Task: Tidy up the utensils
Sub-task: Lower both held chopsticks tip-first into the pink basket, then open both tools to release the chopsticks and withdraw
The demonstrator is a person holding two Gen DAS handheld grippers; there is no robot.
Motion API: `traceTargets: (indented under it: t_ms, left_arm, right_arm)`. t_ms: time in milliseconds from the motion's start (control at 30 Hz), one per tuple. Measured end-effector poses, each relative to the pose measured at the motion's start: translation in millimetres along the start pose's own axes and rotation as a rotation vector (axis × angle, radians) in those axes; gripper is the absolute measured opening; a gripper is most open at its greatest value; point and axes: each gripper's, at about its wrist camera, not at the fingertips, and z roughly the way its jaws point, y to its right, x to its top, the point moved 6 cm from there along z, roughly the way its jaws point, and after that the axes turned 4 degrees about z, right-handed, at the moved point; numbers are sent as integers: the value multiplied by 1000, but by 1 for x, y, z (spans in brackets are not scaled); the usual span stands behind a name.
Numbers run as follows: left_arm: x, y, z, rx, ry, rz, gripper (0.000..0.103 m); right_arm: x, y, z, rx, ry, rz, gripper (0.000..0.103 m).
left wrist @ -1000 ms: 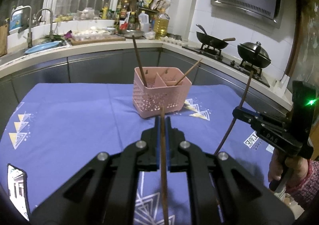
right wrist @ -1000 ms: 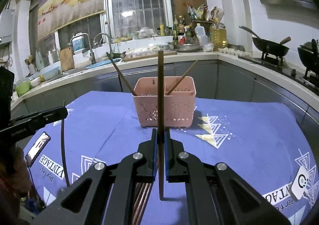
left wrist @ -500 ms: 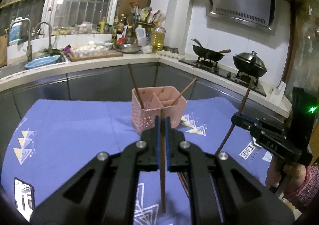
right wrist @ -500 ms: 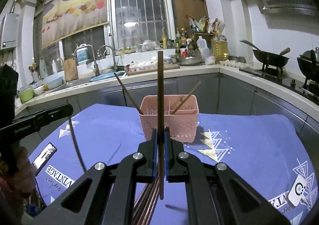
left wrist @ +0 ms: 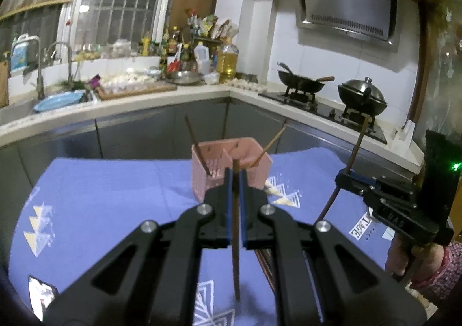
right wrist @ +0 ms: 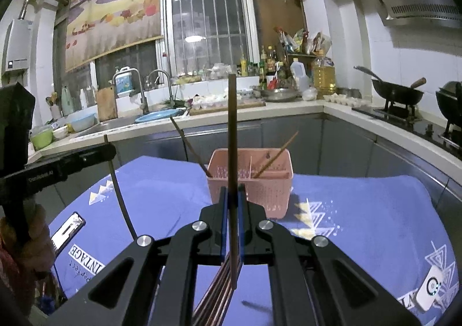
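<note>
A single brown chopstick (left wrist: 236,239) is pinched upright between the closed jaws of the left gripper (left wrist: 236,178), above the purple tablecloth (left wrist: 101,204). Another chopstick (right wrist: 232,152) is clamped the same way by the right gripper (right wrist: 232,196). The pink utensil basket (right wrist: 251,181) is seen just ahead, two chopsticks leaning inside. More chopsticks (right wrist: 219,291) are spotted on the cloth below.

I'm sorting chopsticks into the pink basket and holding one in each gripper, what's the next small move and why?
Probably carry the right gripper forward over the pink perforated plastic basket and lower its brown wooden chopstick in. The chopstick is clamped upright, clear of the blue patterned tablecloth, and the basket sits straight ahead.
</note>
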Motion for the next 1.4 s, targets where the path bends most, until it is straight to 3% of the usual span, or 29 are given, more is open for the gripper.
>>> traceTargets:
  t_ms: [333, 600, 733, 900, 1033, 1400]
  left_arm:
    - [72, -9, 16, 2, 65, 21, 4]
    - [142, -26, 40, 82, 186, -24, 4]
    - [156, -32, 60, 128, 224, -36, 4]
    - [153, -36, 94, 183, 225, -25, 4]
    - [129, -33, 123, 212, 185, -4, 4]
    - [69, -20, 151, 192, 95, 22, 4]
  right_arm:
    - [46, -3, 19, 18, 55, -7, 7]
    - [102, -1, 49, 12, 169, 39, 7]
    - [118, 4, 72, 3, 212, 68, 7]
    - [118, 14, 107, 9, 198, 99, 7]
    - [103, 21, 128, 15, 160, 109, 7]
    - [56, 18, 147, 2, 71, 55, 7]
